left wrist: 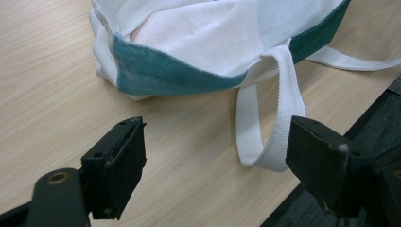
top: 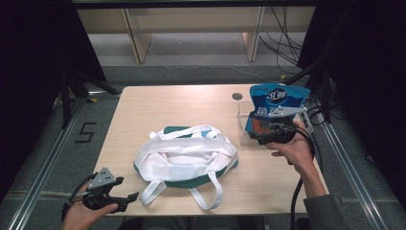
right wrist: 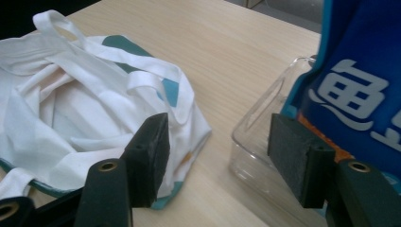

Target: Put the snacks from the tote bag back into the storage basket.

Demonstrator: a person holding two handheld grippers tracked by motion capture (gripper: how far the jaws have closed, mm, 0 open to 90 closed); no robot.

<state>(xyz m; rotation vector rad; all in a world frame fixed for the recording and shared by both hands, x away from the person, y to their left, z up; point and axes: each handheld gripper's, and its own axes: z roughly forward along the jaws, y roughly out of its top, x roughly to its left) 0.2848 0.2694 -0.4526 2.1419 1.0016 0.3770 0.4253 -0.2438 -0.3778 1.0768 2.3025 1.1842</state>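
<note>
A white tote bag with teal trim [top: 186, 155] lies crumpled in the middle of the table, its straps spread loose. My left gripper [top: 122, 195] is open at the table's front left corner, just short of the bag. In the left gripper view, the bag [left wrist: 213, 42] lies ahead and a white strap loop [left wrist: 283, 118] sits by the right-hand jaw of the left gripper [left wrist: 217, 161]. A blue snack pouch [top: 277, 103] stands in a clear plastic box [top: 244, 129] at the right. My right gripper [top: 273, 132] is open beside the box [right wrist: 265, 123] and pouch [right wrist: 359, 80], holding nothing.
The wooden table [top: 182, 103] has a round cable hole [top: 237, 96] near its far edge. Black cables [top: 316, 112] run off the right side behind the box. Dark floor and metal frame rails surround the table.
</note>
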